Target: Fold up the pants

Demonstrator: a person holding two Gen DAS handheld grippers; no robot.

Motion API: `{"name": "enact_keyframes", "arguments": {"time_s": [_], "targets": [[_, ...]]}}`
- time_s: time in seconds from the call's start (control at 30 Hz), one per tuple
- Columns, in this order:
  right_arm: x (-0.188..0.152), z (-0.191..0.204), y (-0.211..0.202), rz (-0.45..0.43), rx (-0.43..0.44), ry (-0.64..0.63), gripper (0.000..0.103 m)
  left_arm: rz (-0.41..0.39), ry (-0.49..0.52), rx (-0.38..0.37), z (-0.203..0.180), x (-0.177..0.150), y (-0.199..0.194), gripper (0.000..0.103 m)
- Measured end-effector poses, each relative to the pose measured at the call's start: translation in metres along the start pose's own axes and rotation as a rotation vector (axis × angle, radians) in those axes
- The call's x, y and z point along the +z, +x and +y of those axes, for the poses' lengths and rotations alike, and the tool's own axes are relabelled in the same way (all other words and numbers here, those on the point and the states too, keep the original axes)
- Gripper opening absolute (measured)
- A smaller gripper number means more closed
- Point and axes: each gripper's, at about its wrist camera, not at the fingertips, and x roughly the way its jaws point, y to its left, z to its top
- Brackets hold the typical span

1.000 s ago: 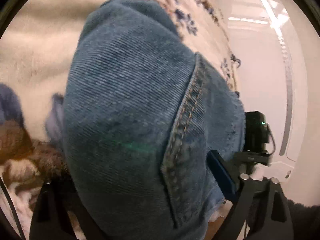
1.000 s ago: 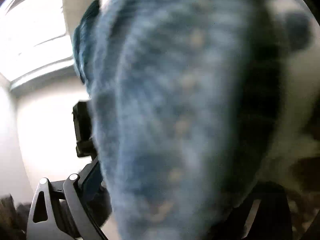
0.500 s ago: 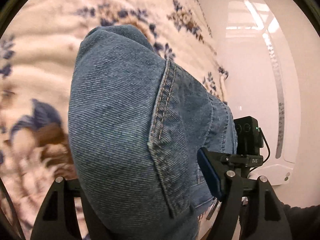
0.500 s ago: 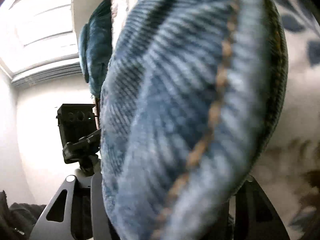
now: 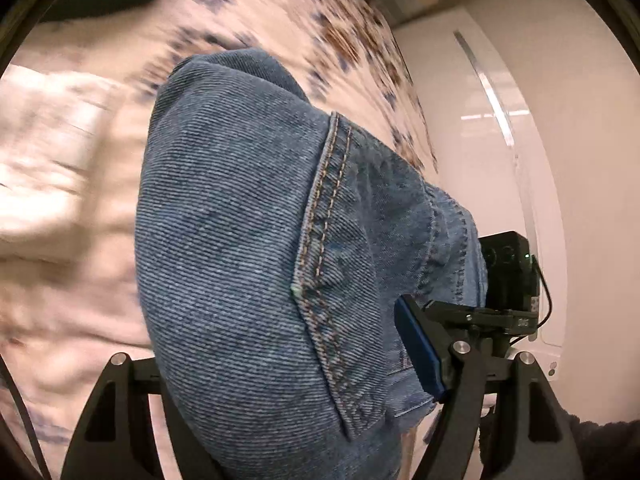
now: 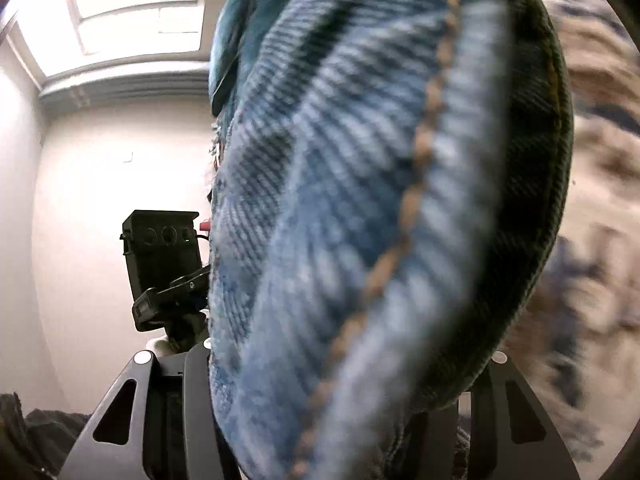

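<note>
Bright daylight is admitted through a window (image 6: 120,12), washing out the white wall (image 6: 100,200). The floral blanket (image 5: 72,184) is smeared by motion, and the jeans (image 6: 360,220) are rendered soft. Edges are bent by fisheye distortion.

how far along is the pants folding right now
Done: both grippers have a hold on the jeans, a thick bunch of denim filling the jaws of the left gripper and of the right gripper. In hand: the denim is raised above the floral blanket, which shows blurred. Left: no finished fold is visible; the pants are not yet laid flat.
</note>
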Motion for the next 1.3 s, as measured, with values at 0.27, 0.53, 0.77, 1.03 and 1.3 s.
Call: {"name": "enact_keyframes", "arguments": {"time_s": [0.27, 0.53, 0.77, 1.03, 1.3], "targets": [[0.078, 0.11, 0.196, -0.004, 0.038, -0.063, 0.056, -0.004, 0.027, 0.075, 0.137, 0.085, -0.118, 0.072], [0.149, 0.093, 0.33, 0.006, 0.009, 0.017, 0.056, 0.033, -0.015, 0.096, 0.266, 0.138, -0.112, 0.072], [0.129, 0.049, 0.399, 0.072, -0.204, 0.091, 0.062, 0.093, -0.075, 0.11, 0.336, 0.125, -0.069, 0.093], [0.129, 0.124, 0.356, -0.114, -0.662, -0.016, 0.099, -0.047, 0.014, 0.474, 0.296, 0.09, -0.122, 0.101], [0.031, 0.249, 0.268, -0.284, -1.079, -0.216, 0.099, -0.112, 0.045, 0.65, 0.225, 0.052, -0.157, 0.101]]}}
